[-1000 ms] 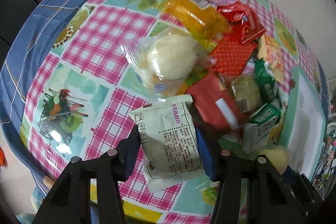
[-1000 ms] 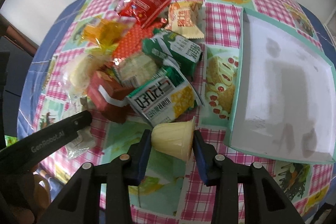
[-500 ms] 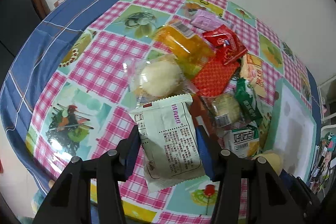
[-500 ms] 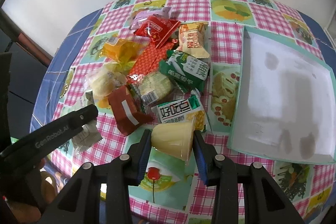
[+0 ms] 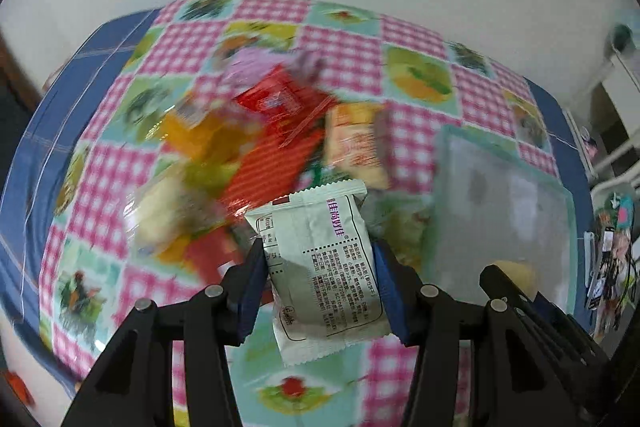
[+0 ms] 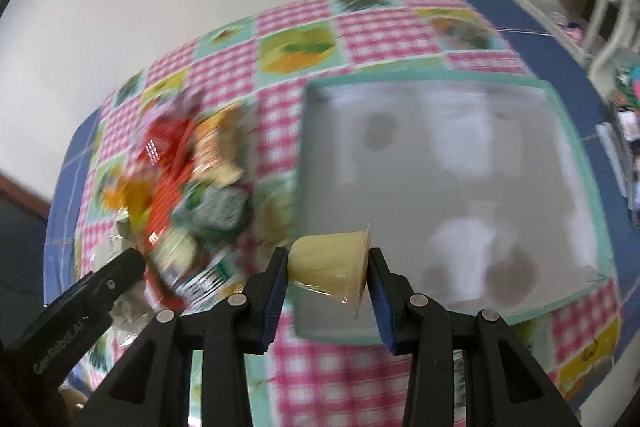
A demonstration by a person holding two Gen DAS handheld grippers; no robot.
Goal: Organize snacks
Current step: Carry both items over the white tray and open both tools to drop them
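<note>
Above checked cloth on counter (image 5: 416, 39), both hand-held grippers carry loads; left hand-held gripper (image 5: 320, 287) clamped on white snack packet (image 5: 324, 267), pinched by side edges so packet hangs flat between blue pads; right hand-held gripper (image 6: 329, 279) clamped on yellow jelly cup (image 6: 332, 263), tipped sideways, rim toward right pad; teal-rimmed tray (image 6: 576, 131) lies beyond cup, likely drop spot, seemingly bare; remaining snack pile (image 6: 180, 179) heaped left of tray, blurred; two items ready for tray.

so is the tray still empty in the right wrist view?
Yes, the tray shows only its bare grey floor; the jelly cup sits clamped in the right tongs.
</note>
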